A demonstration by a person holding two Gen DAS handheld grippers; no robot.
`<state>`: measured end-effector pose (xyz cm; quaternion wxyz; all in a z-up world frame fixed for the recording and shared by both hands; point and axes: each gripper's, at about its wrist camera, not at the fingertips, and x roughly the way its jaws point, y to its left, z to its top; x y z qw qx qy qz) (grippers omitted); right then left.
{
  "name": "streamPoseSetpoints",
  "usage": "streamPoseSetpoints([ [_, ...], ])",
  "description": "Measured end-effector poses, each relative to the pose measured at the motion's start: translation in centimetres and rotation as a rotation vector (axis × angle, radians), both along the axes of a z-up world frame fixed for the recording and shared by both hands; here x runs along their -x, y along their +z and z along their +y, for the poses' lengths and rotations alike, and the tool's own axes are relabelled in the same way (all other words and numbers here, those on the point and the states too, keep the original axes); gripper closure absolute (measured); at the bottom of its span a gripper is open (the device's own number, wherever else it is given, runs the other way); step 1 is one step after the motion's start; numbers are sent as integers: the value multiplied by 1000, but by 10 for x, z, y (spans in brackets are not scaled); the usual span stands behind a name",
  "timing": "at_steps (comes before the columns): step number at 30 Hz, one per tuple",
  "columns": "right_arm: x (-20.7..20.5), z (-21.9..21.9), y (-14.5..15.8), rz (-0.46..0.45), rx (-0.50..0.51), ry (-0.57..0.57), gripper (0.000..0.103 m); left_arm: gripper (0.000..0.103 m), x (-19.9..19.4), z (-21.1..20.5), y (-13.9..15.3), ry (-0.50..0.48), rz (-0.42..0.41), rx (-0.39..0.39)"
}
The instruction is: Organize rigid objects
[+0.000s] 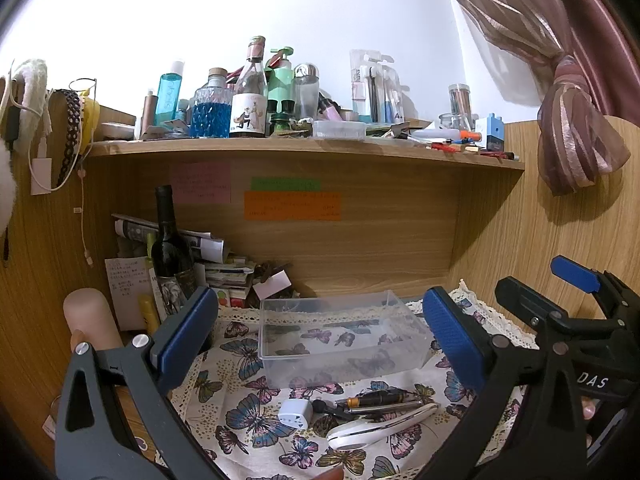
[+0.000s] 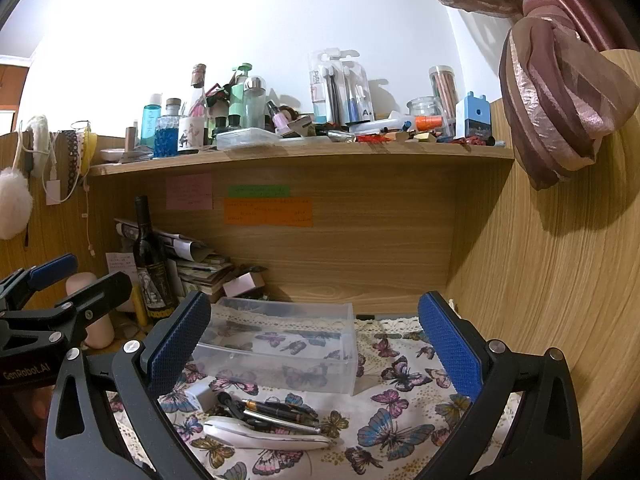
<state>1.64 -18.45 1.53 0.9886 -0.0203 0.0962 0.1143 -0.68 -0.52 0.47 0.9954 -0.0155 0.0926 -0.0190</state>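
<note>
A clear plastic box [image 1: 340,336] stands empty on the butterfly cloth [image 1: 248,420]; it also shows in the right wrist view [image 2: 280,344]. In front of it lie a white plug adapter [image 1: 295,414], dark pens [image 1: 380,400] and a white handheld device [image 1: 376,428]. In the right wrist view the pens [image 2: 272,412] and the white device [image 2: 264,436] lie low left. My left gripper [image 1: 320,332] is open and empty, hovering above these items. My right gripper [image 2: 316,340] is open and empty, just right of the left one.
A dark wine bottle [image 1: 170,256] and stacked papers [image 1: 224,268] stand at the back left. A pink cylinder [image 1: 90,316] stands at left. The shelf [image 1: 304,148] above holds several bottles and pens. Wooden walls enclose the desk on three sides.
</note>
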Motion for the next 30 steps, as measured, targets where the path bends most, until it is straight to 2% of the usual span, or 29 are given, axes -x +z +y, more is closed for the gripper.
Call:
streamPoseSetpoints([
  [7,-5,1,-3,3,11,-9,0,0,-9,0,-4,-1,20,-9],
  [10,-11,2,-9,17,22,-13,0,0,-16,5,-10,-1,53,-2],
  [16,-28,-3,-32,82,53,-13,0,0,-47,26,-51,46,216,-29],
  [17,-30,-4,-37,96,65,-19,0,2,-52,31,-59,51,248,-24],
  [19,-37,-6,-50,135,87,-26,0,17,-60,39,-76,62,314,-13],
  [23,-49,-5,-75,221,131,-14,5,21,-76,52,-110,50,446,39],
  [30,-74,9,-108,387,165,91,19,28,-93,48,-134,10,546,59],
])
